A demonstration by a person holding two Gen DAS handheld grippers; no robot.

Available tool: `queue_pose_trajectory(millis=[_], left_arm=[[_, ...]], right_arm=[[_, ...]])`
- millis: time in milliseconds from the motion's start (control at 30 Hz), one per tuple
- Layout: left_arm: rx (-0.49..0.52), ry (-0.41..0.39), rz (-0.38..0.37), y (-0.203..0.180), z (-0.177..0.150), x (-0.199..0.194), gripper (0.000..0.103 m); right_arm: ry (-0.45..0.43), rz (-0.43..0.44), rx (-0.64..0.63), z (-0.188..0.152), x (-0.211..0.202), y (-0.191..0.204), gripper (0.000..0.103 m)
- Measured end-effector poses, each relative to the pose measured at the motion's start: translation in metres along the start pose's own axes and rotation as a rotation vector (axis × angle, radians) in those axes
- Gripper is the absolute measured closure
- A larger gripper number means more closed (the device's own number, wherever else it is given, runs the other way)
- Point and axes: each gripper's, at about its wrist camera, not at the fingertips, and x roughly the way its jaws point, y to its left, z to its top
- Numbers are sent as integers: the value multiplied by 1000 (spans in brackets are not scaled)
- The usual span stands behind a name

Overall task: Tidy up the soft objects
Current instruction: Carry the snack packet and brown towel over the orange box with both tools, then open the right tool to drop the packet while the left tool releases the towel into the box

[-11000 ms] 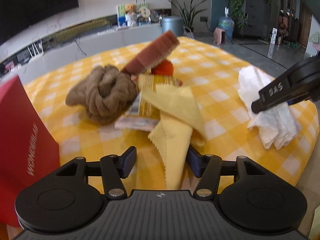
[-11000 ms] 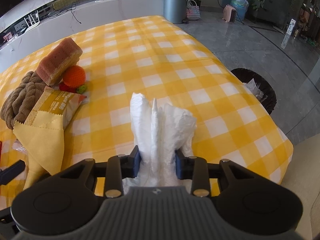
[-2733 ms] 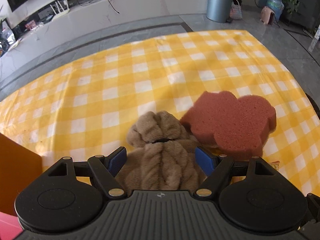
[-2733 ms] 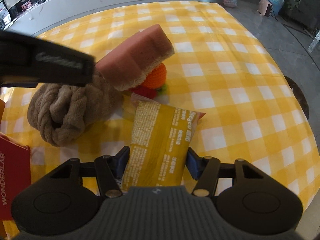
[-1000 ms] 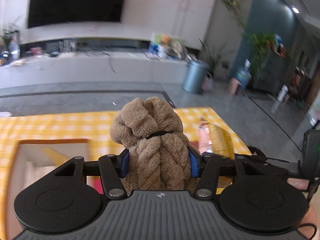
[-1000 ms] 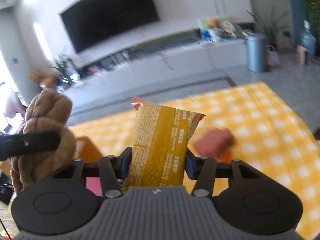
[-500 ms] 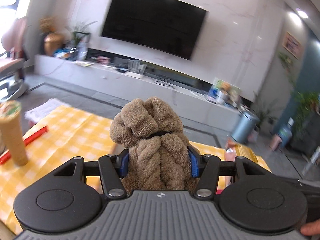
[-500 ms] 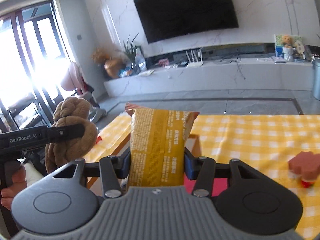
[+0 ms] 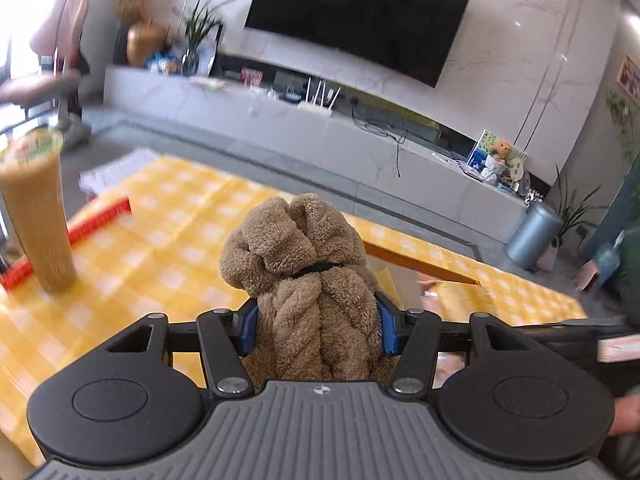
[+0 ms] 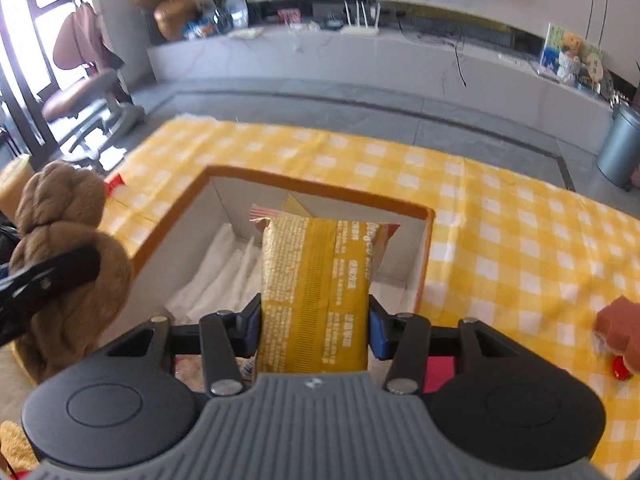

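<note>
My left gripper (image 9: 318,330) is shut on a brown knotted plush rope (image 9: 308,264), held up above the yellow checked tablecloth (image 9: 180,236). That plush rope (image 10: 64,240) also hangs at the left of the right wrist view. My right gripper (image 10: 315,326) is shut on a yellow snack packet (image 10: 316,288), held over an open orange-rimmed box (image 10: 224,200). White tissue (image 10: 224,276) and a yellow cloth (image 10: 296,204) lie inside the box. A reddish sponge (image 10: 620,324) and a red toy (image 10: 622,368) rest on the cloth at the far right.
A tall cup of brown drink (image 9: 36,208) stands on the table at the left, beside a red flat strip (image 9: 80,232). The box's orange edge (image 9: 420,264) shows behind the plush. A hand (image 9: 626,412) holds the other gripper at the right edge.
Both grippers have swung left and tilted downward with their loads. The right wrist view now looks into the open box; the cup has come closer in the left wrist view.
</note>
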Motion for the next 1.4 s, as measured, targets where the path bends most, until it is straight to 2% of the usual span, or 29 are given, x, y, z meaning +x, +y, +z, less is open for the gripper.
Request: queue_pose_trajectory(millis=[100, 233, 333, 467, 567, 633, 700, 800, 900, 1033, 1167, 1267, 1333, 1400], left_arm=[[-11, -5, 20, 5, 0, -1, 39], [-21, 2, 21, 7, -1, -3, 39], [-25, 17, 20, 10, 1, 0, 39], [-23, 25, 27, 13, 3, 1, 39], [-32, 31, 25, 14, 6, 4, 39], [-47, 47, 4, 14, 8, 6, 39], [-75, 72, -49, 17, 7, 9, 39], [-95, 104, -121, 15, 3, 14, 39], [-63, 102, -120, 2, -1, 26, 39], [-9, 123, -68, -17, -5, 59, 39], [14, 118, -38, -25, -10, 76, 39], [20, 108, -64, -26, -9, 80, 39], [17, 120, -69, -26, -9, 84, 33], [24, 110, -57, -26, -10, 84, 21]], right_arm=[[38, -51, -36, 3, 16, 7, 53], [125, -60, -54, 7, 46, 14, 53], [161, -147, -75, 6, 68, 18, 54], [198, -195, -85, 4, 84, 25, 53], [141, -186, -183, 2, 76, 34, 38], [86, -215, -239, 1, 64, 39, 2], [0, -211, -274, 1, 44, 38, 3], [-93, -152, -258, -1, 12, 22, 3], [-170, -135, -226, -8, -13, 1, 3], [-258, -96, -156, -23, -35, -24, 3], [-287, -47, -33, -31, -44, -46, 3], [-278, 19, 58, -32, -38, -60, 3], [-273, 40, 80, -31, -34, -65, 3], [-269, 28, 92, -32, -29, -65, 3]])
